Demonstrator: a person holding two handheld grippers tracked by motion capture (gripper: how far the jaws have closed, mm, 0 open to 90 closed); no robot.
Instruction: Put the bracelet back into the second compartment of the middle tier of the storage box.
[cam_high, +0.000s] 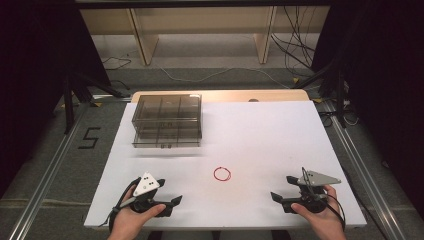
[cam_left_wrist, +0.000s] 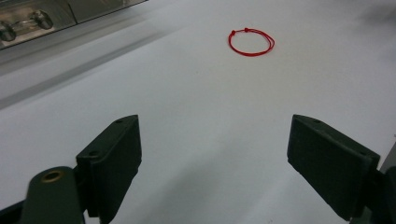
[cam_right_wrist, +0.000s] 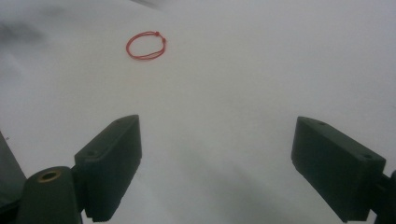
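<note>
The fingers of left gripper (cam_high: 170, 201) and right gripper (cam_high: 281, 189) stand apart, empty; red cord bracelet (cam_high: 222, 174) lies ahead between them, the smoky drawer box (cam_high: 167, 121) farther, contents unclear.

A thin red cord bracelet (cam_high: 222, 173) lies flat, looped, on the white table (cam_high: 260, 135).

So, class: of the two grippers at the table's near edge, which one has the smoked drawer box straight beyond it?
The left gripper: the smoked drawer box stands at the far left of the white table, on its side. Beyond the right gripper lies bare table. The red loop sits between them.
</note>
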